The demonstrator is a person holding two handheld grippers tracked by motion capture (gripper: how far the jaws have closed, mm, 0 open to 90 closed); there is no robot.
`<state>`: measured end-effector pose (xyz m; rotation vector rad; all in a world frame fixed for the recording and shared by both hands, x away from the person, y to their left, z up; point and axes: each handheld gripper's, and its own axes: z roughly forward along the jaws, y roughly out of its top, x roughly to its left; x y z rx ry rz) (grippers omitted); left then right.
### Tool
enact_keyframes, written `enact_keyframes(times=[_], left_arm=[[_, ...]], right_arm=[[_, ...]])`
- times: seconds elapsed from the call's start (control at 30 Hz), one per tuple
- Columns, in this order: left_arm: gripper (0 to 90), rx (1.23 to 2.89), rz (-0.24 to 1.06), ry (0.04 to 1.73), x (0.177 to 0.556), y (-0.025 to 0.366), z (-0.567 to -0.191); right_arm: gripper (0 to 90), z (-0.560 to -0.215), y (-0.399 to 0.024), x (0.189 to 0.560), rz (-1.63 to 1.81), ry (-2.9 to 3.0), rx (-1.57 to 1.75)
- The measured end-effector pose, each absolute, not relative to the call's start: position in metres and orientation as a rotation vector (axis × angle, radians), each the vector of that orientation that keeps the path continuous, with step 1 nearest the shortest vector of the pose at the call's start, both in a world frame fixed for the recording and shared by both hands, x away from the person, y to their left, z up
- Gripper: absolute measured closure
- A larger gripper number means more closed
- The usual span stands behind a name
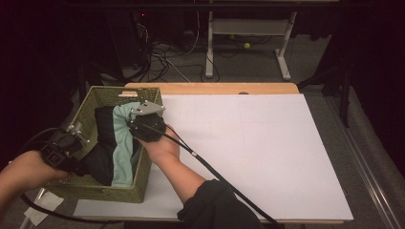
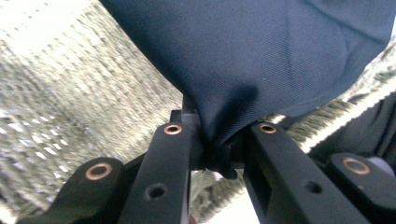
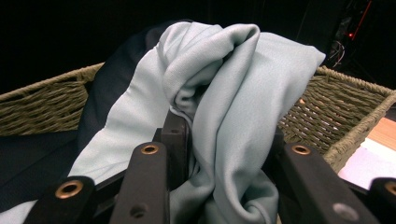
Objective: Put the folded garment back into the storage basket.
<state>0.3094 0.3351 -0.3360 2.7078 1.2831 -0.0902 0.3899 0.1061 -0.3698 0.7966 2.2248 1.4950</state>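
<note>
High view shows the big white table [image 1: 267, 157] in front of me, with a woven basket [image 1: 95, 191] sitting on its left corner. Inside the basket lie two cloths, a dark navy cloth [image 1: 102, 143] and a light green cloth [image 1: 125, 157], bunched up together and sticking up over the rim. My left gripper [image 1: 79, 138] is at the left side of the basket, and its jaws are squeezed almost shut on a fold of the navy cloth [image 2: 261, 60]. My right gripper [image 1: 138, 125] is over the middle of the basket, and its jaws are partly closed with a thick bunch of the green cloth [image 3: 233, 116] pinched between them. I think both cloths are soft, light and floppy. They will sag and stretch out when I lift them, and they will not break. The green one looks smooth, so it may slip. I think a thick fold or bunch is the best place to hold, not a thin edge.
</note>
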Motion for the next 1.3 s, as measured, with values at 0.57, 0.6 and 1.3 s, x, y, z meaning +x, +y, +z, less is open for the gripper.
enact_keyframes(times=[0.57,0.6,1.3], left_arm=[[78.8,2.636,0.017,1.386,0.323,0.346,-0.344],[78.8,2.622,0.024,1.389,0.324,0.348,-0.343],[7.4,2.579,0.056,1.515,0.308,0.32,-0.328]], right_arm=[[64.9,-0.384,0.123,0.417,1.408,2.278,0.841],[64.9,-0.384,0.124,0.42,1.4,2.28,0.84],[0.0,-0.371,0.096,0.419,1.367,2.267,0.842]])
